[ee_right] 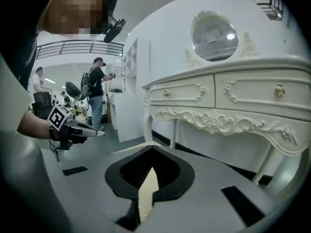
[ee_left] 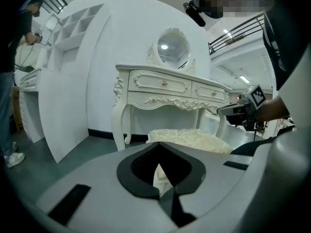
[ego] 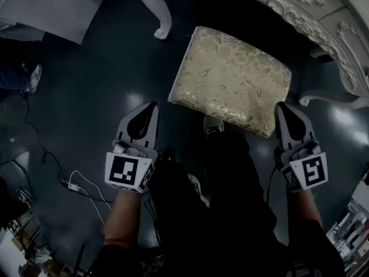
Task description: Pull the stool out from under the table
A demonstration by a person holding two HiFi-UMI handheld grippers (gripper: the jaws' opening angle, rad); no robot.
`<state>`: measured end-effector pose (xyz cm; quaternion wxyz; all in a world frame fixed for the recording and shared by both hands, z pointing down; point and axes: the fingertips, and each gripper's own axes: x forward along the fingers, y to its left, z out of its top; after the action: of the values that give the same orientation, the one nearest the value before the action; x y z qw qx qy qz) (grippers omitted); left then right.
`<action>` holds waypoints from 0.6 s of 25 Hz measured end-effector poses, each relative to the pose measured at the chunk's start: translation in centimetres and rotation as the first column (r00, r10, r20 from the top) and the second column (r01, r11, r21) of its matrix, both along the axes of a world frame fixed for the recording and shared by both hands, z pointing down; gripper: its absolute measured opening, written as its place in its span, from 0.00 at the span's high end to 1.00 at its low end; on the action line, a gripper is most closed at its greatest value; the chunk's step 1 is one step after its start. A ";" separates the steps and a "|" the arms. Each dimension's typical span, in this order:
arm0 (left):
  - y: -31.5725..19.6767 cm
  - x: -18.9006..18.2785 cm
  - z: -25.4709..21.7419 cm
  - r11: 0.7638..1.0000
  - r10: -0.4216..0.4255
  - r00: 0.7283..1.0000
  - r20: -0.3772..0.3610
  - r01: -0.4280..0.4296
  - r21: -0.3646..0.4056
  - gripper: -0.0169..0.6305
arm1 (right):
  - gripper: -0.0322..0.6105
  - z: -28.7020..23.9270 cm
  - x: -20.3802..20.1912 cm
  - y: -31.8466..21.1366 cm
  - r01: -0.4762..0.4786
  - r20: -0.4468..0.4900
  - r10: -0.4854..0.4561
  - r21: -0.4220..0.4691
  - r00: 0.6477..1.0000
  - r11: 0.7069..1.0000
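Observation:
The stool (ego: 230, 77), with a cream brocade cushion, stands on the dark floor just in front of the white carved dressing table (ego: 300, 16). My left gripper (ego: 153, 105) is shut and empty, its tip just off the stool's near left corner. On the other side my right gripper (ego: 281, 106) is also shut and empty, close beside the near right corner. In the left gripper view the stool (ee_left: 189, 139) shows past the shut jaws (ee_left: 158, 152), below the table (ee_left: 165, 89). The right gripper (ee_right: 150, 154) faces the table's drawers (ee_right: 228, 101).
A curved table leg (ego: 158, 10) stands left of the stool and another (ego: 328, 100) to its right. Cables and a power strip (ego: 75, 183) lie on the floor at left. A white panel (ego: 57, 4) lies at top left. People (ee_right: 97, 93) stand far off.

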<state>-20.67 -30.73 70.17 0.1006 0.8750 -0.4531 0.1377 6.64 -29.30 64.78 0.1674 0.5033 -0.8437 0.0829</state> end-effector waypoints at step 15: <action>14.6 3.1 -33.3 0.986 0.054 0.998 -0.016 -0.056 -0.159 0.96 | 0.91 -31.1 -5.2 9.1 0.049 0.126 -0.035 -0.116 0.991 0.992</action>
<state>-17.56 -16.17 36.91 0.1689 0.8772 -0.4157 0.1709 1.45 -20.22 33.67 0.1461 0.4684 -0.8564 0.1604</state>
